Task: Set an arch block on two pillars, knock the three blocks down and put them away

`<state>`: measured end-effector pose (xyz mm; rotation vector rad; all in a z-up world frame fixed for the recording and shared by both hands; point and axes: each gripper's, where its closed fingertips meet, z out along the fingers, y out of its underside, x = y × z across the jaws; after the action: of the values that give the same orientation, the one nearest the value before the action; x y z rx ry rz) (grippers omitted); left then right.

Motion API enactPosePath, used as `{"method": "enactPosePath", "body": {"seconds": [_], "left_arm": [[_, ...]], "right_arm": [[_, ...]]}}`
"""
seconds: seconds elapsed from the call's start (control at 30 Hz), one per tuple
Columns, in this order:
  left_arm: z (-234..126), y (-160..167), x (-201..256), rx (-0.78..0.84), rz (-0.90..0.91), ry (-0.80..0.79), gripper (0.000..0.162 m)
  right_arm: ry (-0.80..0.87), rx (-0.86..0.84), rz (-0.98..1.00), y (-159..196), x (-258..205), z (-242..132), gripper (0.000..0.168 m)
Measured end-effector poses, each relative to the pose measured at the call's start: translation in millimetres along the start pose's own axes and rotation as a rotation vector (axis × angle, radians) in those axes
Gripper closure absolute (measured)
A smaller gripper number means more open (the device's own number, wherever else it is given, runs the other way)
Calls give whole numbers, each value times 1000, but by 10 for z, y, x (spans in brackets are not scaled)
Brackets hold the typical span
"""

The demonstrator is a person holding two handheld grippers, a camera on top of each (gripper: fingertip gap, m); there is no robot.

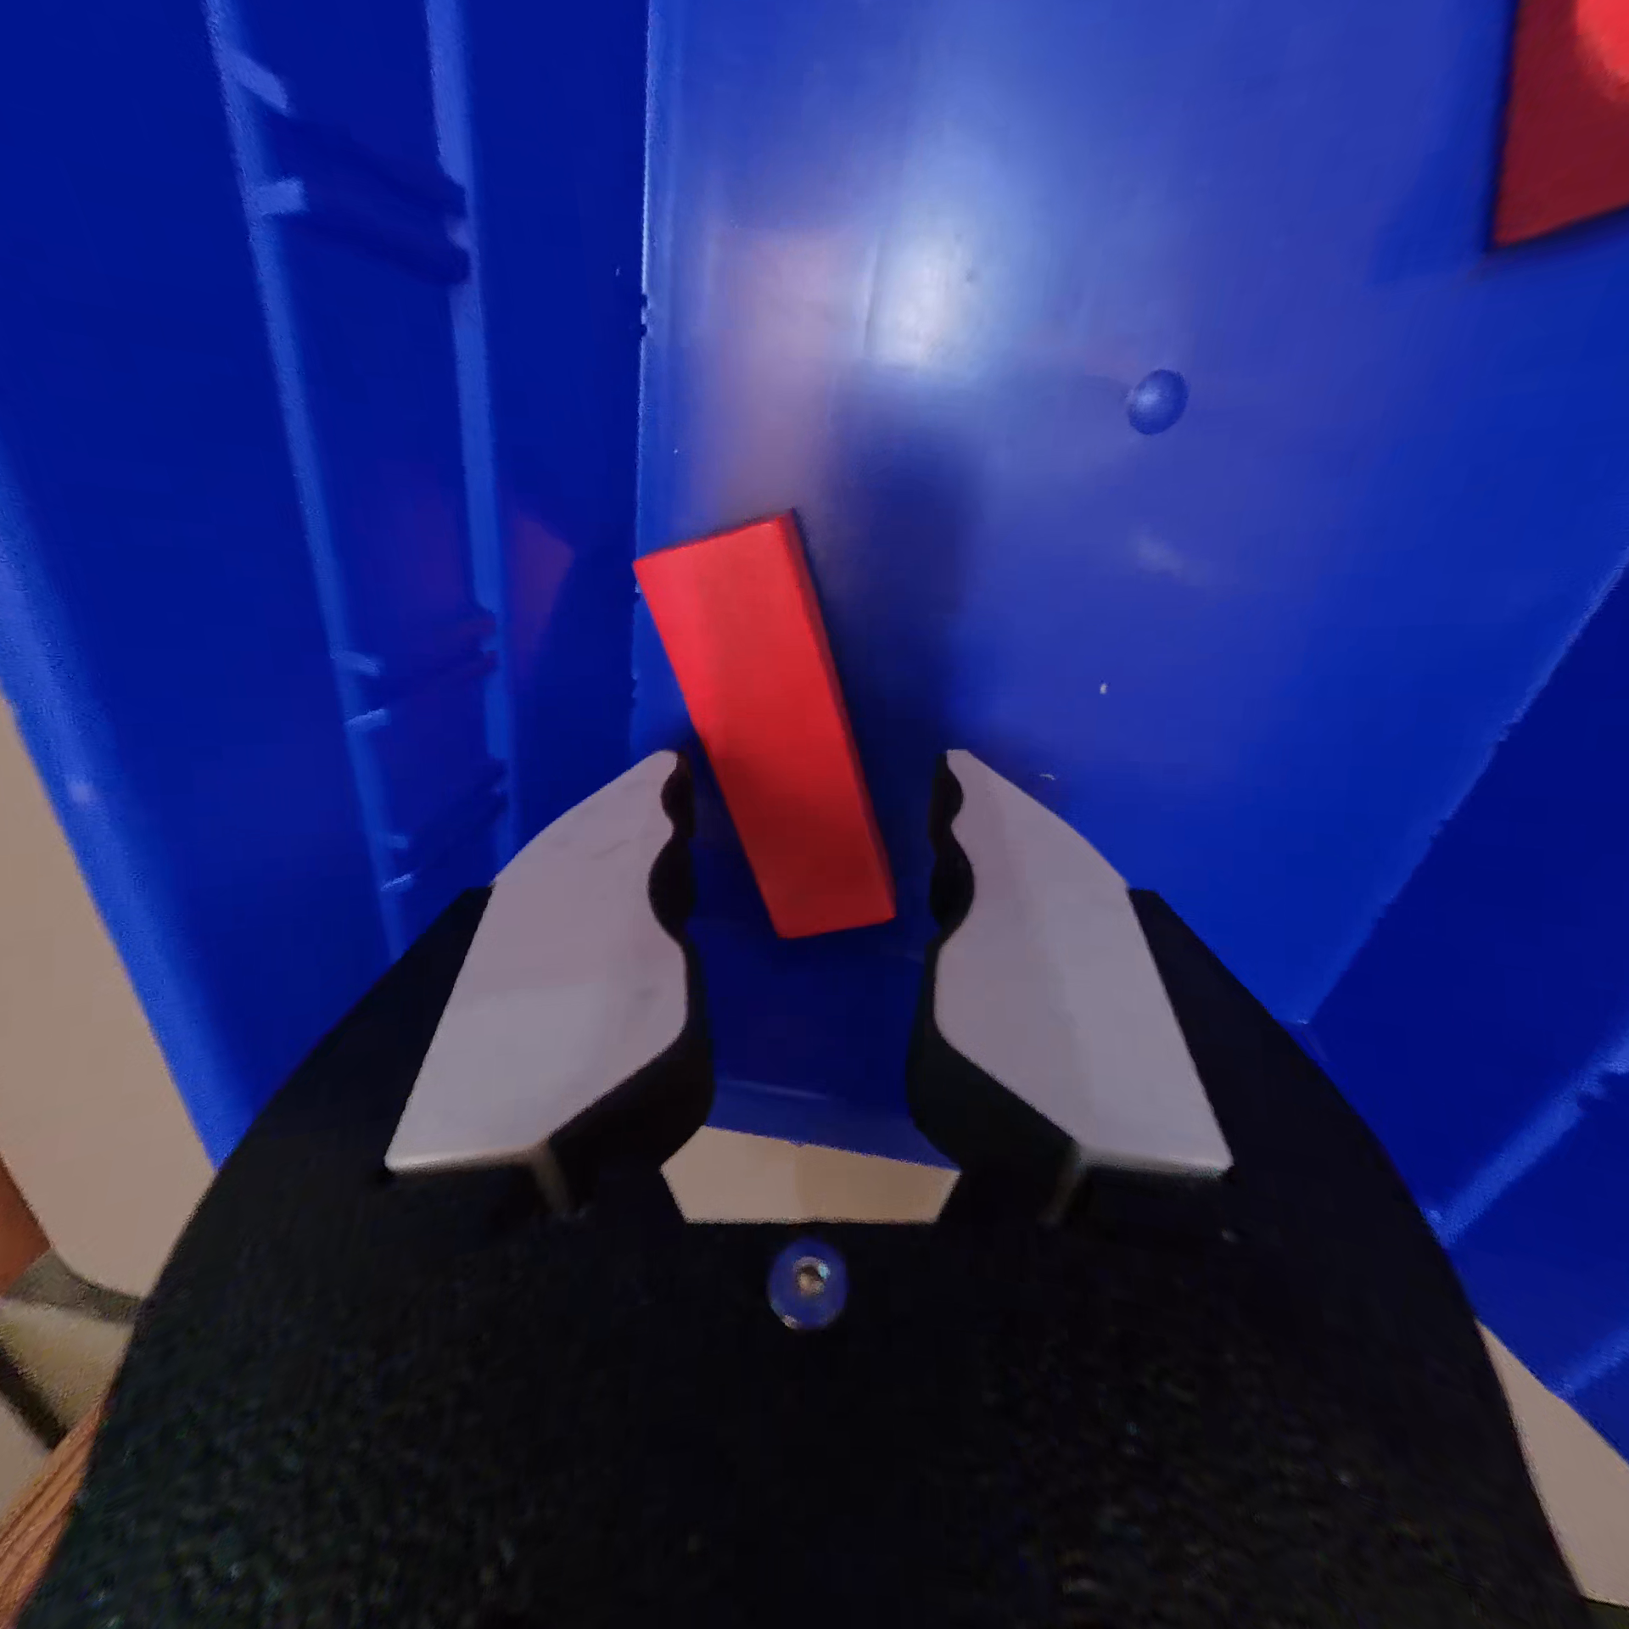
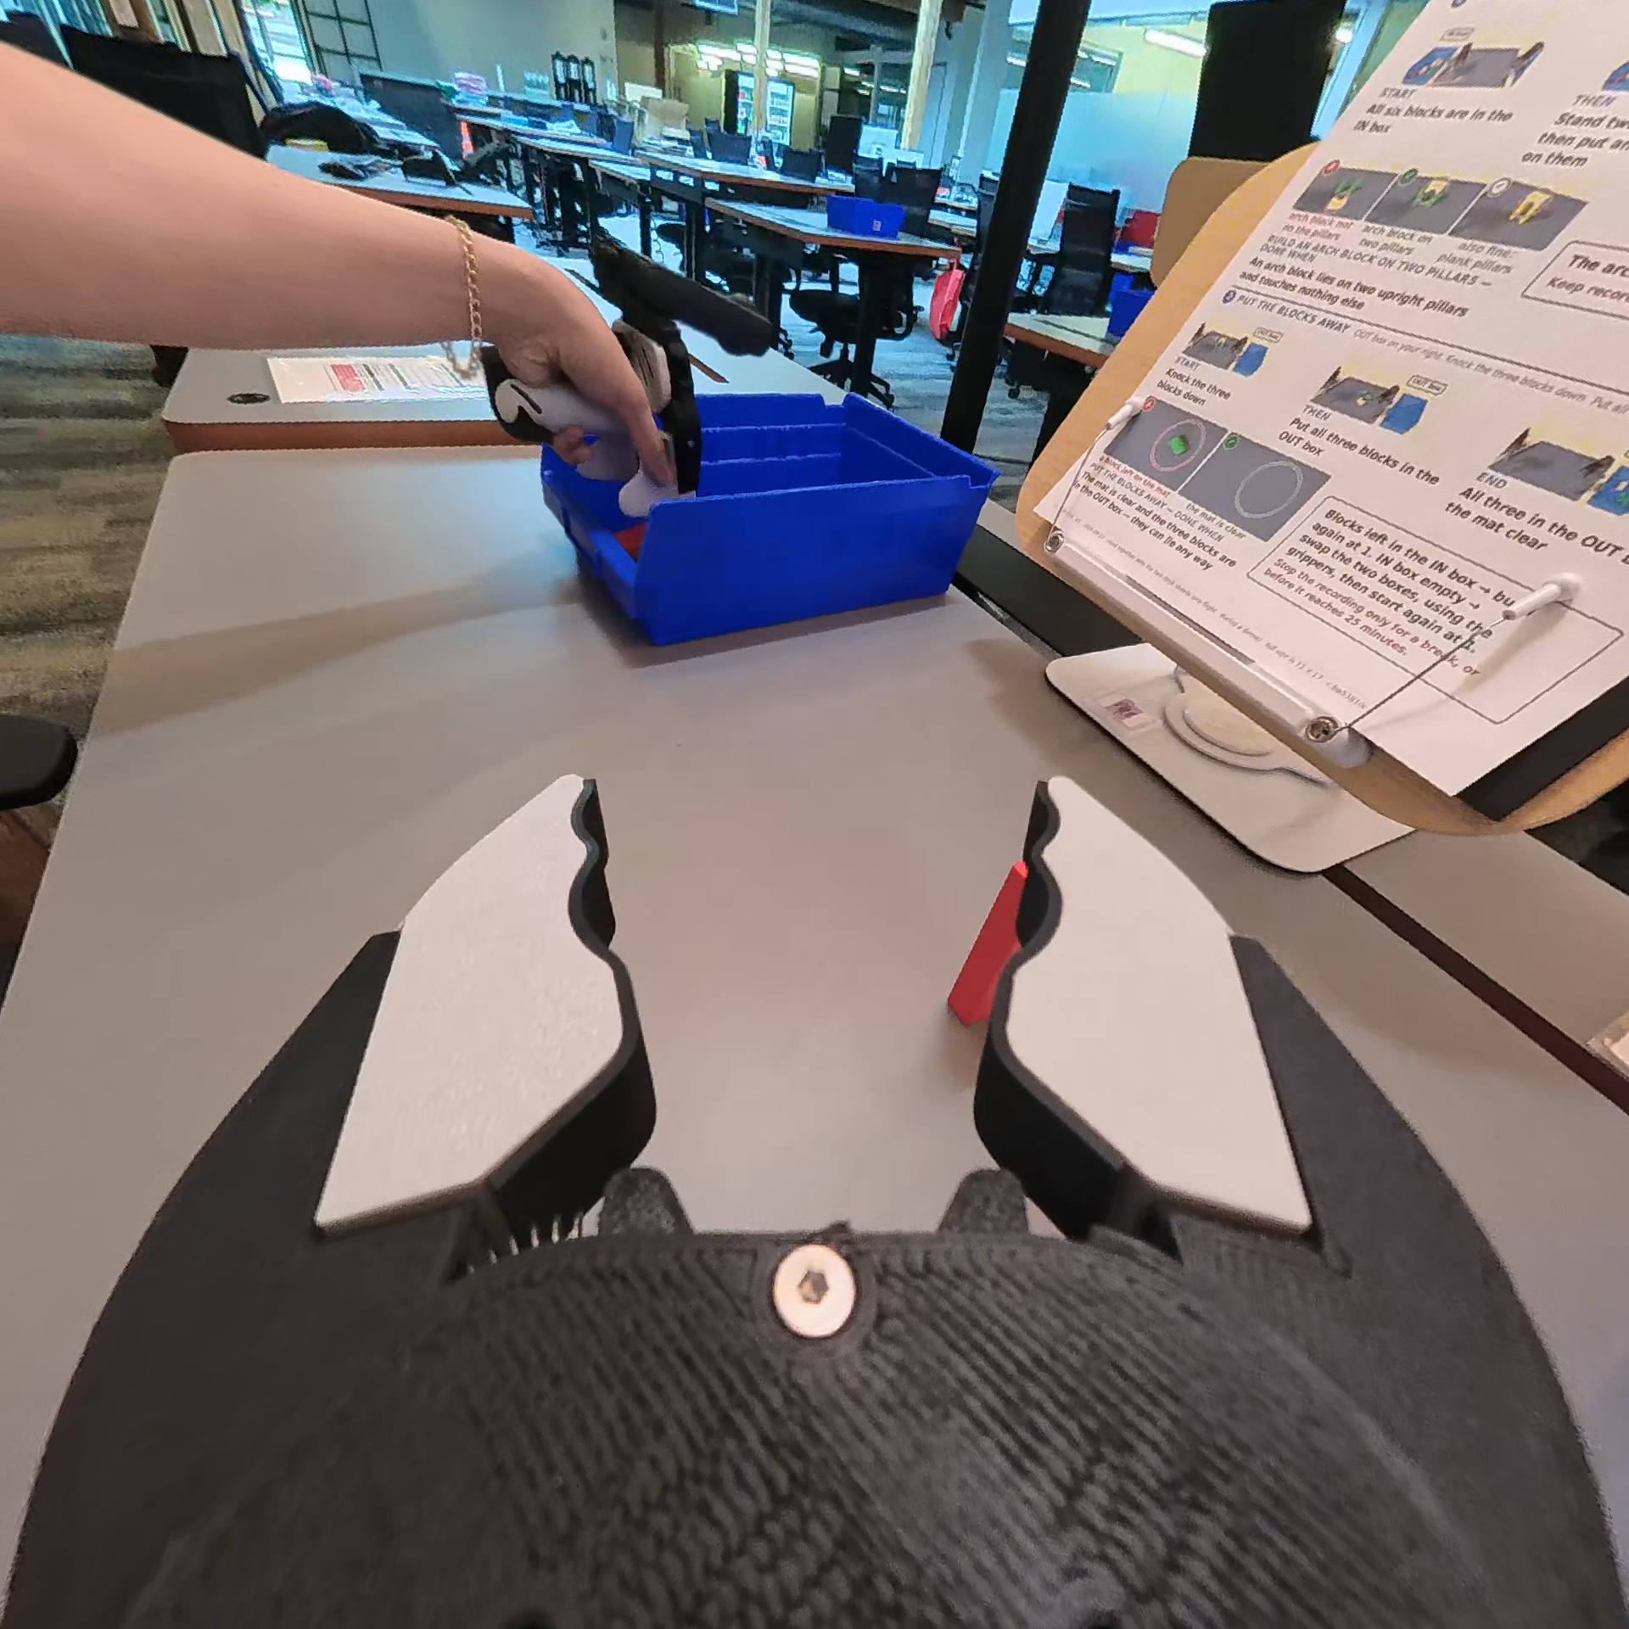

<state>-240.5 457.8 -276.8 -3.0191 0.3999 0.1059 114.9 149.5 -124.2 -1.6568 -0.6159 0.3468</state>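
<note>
In the left wrist view my left gripper (image 1: pixel 811 767) is open inside a blue bin (image 1: pixel 1146 529). A flat red plank block (image 1: pixel 758 723) lies on the bin floor between the fingertips, close to the bin's left wall, with gaps on both sides. A second red block (image 1: pixel 1569 123) shows at the top right corner. In the right wrist view my right gripper (image 2: pixel 815 793) is open low over the grey table (image 2: pixel 441 705). A red block (image 2: pixel 987 952) sits just inside its right finger (image 2: pixel 1137 1014), partly hidden by it. A hand holds the left gripper (image 2: pixel 661 414) down into the blue bin (image 2: pixel 793 546).
A wooden document stand (image 2: pixel 1322 458) with a printed instruction sheet stands on a white base at the table's right. The table's right edge runs close behind it. Further desks and chairs fill the room beyond. Across from one pair of fingers to the other is roughly 50 centimetres.
</note>
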Motion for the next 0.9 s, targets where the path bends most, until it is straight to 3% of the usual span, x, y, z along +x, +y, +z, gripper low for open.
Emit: {"method": "enactPosePath", "body": {"seconds": [0.17,0.3,0.6,0.73,0.83,0.9], "left_arm": [[88,76,-44,-34,4,-39,113],[95,56,-71,0,14,-41,127],[-19,-37,80,162,163,92,128],[-658,-234,355,441,293,184,128],[-1387,-204,825,688,397,408,129],[-1878,-7,1253,833,519,621,129]], "right_arm": [[-6,0,10,54,-16,-4,77],[-14,1,15,73,-42,20,77],[-17,23,-7,-21,-108,111,81],[8,39,-21,-185,-107,142,87],[36,47,12,-383,-57,192,91],[24,121,47,-618,-51,249,92]]}}
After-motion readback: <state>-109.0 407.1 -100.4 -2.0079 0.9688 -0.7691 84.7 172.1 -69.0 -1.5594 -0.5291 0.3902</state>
